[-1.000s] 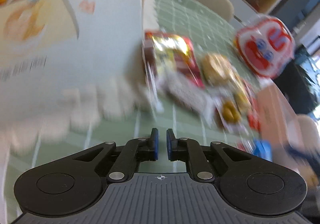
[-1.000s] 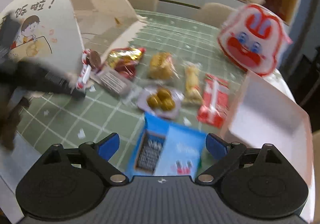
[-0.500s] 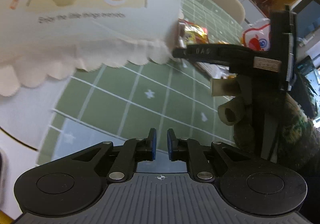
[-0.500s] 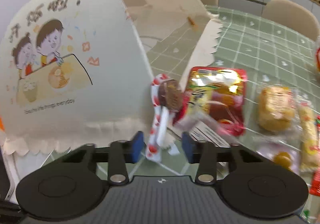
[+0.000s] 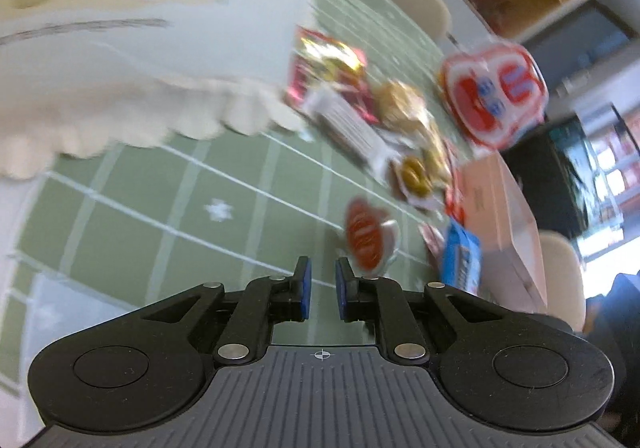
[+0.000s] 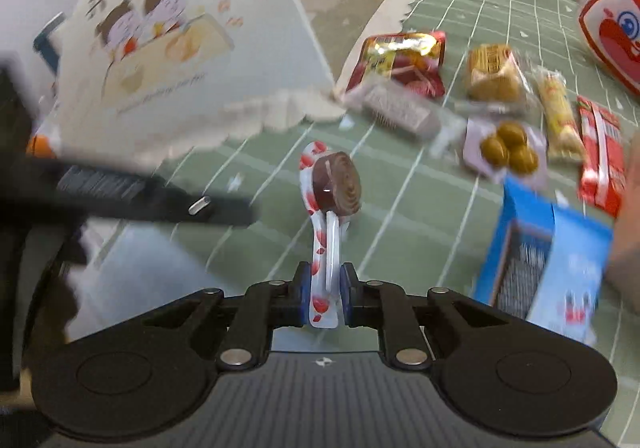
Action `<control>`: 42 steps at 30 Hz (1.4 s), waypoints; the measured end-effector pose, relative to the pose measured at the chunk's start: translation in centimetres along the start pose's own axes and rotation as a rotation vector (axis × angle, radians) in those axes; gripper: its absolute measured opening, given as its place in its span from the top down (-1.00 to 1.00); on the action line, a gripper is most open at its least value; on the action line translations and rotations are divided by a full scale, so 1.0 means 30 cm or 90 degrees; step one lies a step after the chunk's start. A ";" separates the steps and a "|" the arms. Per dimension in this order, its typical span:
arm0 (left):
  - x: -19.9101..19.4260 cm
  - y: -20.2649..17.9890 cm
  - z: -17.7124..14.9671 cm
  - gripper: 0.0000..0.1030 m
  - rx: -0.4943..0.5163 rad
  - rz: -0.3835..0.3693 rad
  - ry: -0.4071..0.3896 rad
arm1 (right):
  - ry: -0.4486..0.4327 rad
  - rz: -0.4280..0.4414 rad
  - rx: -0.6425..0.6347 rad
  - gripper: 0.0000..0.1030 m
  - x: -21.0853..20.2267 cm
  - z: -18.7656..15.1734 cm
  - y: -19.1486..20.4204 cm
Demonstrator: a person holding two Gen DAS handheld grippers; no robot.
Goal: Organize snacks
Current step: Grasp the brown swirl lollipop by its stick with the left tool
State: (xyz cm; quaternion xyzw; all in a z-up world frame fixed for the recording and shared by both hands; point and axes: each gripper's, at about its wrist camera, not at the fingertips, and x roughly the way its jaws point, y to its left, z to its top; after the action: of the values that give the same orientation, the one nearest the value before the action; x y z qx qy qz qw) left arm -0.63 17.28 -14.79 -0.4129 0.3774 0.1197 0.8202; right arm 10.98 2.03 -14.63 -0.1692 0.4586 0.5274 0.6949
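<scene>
lollipop point(image 6: 335, 184) in a white wrapper with red petals is sitting clamped by its stick end between the blue pads of the right gripper point(image 6: 326, 296), candy disc pointing away from the camera and hanging over the green checked tablecloth point(image 6: 400, 216). right gripper is squeezing tight on the wrapper. left gripper point(image 5: 319, 290) is gripping nothing, its two pads nearly together with only a narrow gap showing cloth between them.

in the left wrist view the same lollipop point(image 5: 366, 234) is showing just right of and beyond the left pads, blurred. tablecloth point(image 5: 160, 216) is filling the lower middle there.

food cover point(image 6: 168, 40) with cartoon kids printed on it is standing at upper left in the right view, its scalloped edge resting on the cloth; in the left view the food cover point(image 5: 140, 28) is taking up the upper left.

other snacks are lying in a loose row beyond the lollipop: red and gold packet point(image 6: 400, 56), silver bar point(image 6: 396, 112) just in front of it, wrapped cake point(image 6: 494, 72), clear pack of round brown sweets point(image 6: 506, 148), long yellow biscuit stick point(image 6: 558, 116), red sachet point(image 6: 602, 156). blue box point(image 6: 544, 260) is lying near right, closest to the gripper. red and white cartoon face bag point(image 6: 616, 16) is standing at far right.

pink box point(image 5: 500, 224) is sitting at right in the left view, blue box point(image 5: 460, 260) just beside it.
</scene>
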 end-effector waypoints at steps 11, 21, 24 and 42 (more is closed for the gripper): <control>-0.087 -0.016 -0.014 0.69 0.039 0.097 -0.009 | -0.084 -0.083 0.041 -0.04 -0.176 -0.157 0.010; 0.038 -0.200 -0.127 0.68 0.195 0.068 0.050 | -0.104 -0.238 0.167 -0.12 -0.261 -0.282 -0.086; 0.082 -0.266 -0.169 0.69 0.329 0.143 0.025 | -0.099 -0.279 0.205 -0.13 -0.256 -0.305 -0.113; -0.001 -0.159 -0.164 0.40 0.350 0.197 -0.013 | -0.042 -0.175 0.120 -0.40 -0.114 -0.308 0.034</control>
State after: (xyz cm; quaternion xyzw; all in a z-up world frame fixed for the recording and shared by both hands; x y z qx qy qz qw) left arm -0.79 10.50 -13.82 -0.1120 0.4457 0.1405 0.8770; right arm 5.75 -6.19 -16.41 -0.1469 0.4555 0.3873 0.7880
